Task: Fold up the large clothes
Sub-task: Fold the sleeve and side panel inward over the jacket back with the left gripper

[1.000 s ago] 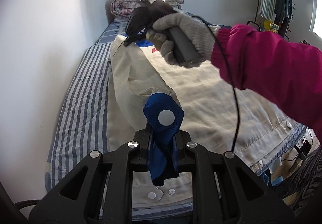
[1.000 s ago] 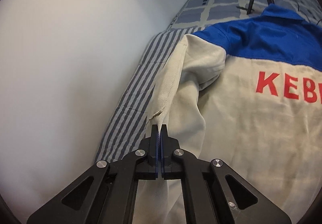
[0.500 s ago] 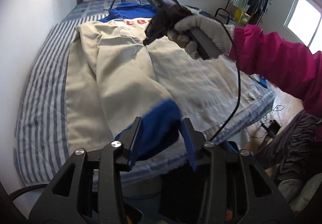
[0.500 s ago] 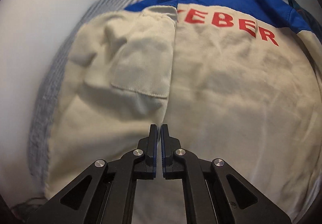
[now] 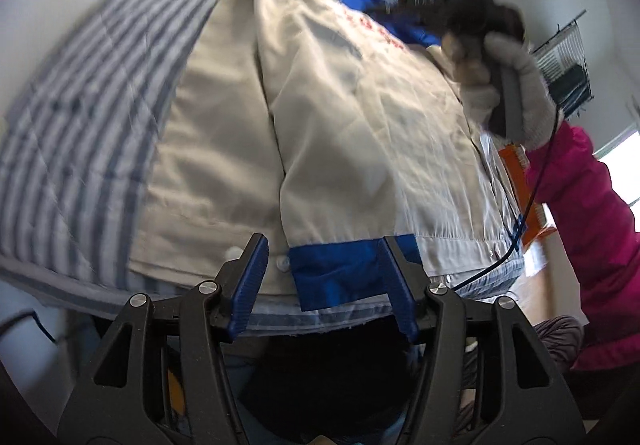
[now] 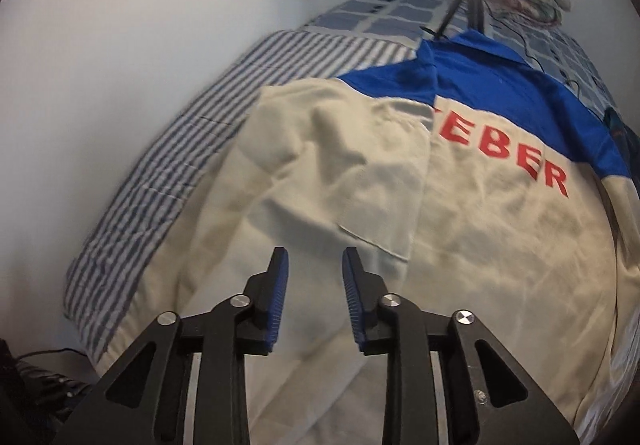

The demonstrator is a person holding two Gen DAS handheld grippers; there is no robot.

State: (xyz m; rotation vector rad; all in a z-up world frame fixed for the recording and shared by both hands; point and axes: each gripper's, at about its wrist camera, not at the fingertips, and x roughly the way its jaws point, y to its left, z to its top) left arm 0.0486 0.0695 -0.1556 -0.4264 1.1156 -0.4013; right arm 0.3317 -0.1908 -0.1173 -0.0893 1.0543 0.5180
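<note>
Both let go – left gripper (image 5: 322,277) and right gripper (image 6: 315,293) jaws opening, empty; sleeve (image 5: 340,149) now folded onto jacket (image 6: 480,245) (cuff (image 5: 340,273) at bed's (image 5: 80,117) near edge).

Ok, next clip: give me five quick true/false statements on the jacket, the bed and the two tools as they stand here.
1. The jacket lies spread on a striped bedspread. True.
2. The letters on the jacket are green. False: the lettering is red.
3. The left tool is clamped shut on the blue cuff. False: its jaws are opening, and the cuff lies flat on the jacket between them, not pinched.
4. The right tool holds nothing; its jaws are opening above the cream cloth. True.
5. The sleeve hangs off the side of the bed. False: it is folded in over the jacket's body.
</note>
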